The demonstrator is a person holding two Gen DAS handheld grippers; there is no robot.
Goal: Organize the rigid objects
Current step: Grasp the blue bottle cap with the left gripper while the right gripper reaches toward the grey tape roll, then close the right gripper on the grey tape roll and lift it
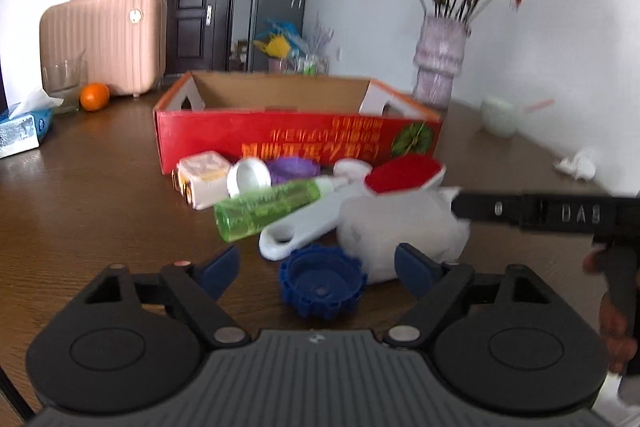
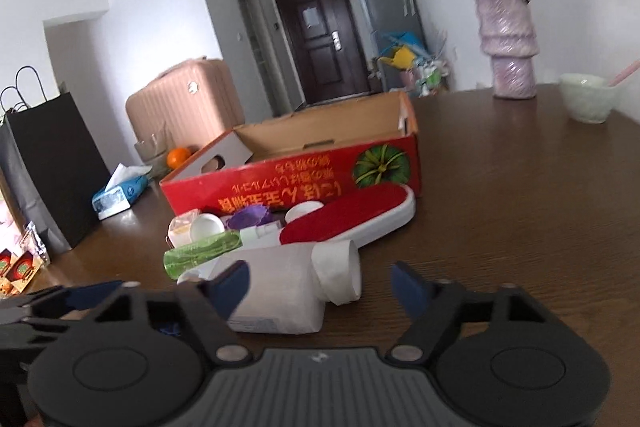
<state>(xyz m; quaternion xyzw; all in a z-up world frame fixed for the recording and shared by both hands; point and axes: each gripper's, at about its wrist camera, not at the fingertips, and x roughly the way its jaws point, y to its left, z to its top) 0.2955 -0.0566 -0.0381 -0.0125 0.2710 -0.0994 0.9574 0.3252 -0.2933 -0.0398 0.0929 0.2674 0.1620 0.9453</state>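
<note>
Blue cap (image 1: pixel 322 281) between the left gripper's (image 1: pixel 318 265) parted jaws shows only there; right gripper's (image 2: pixel 320 287) jaws also apart.

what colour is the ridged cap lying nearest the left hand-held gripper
Dark blue. The ridged cap shows best in the left wrist view.

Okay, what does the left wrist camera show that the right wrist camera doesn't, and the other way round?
Only the left wrist view shows the ridged blue plastic cap between the open left gripper fingers, and a crumpled white tissue.

Only the right wrist view shows the black paper bag with handles and the white paper roll's open end, ahead of the open right gripper.

Both show the red cardboard box, the green transparent bottle, the red-topped white brush, the pink suitcase and the lilac vase.
</note>
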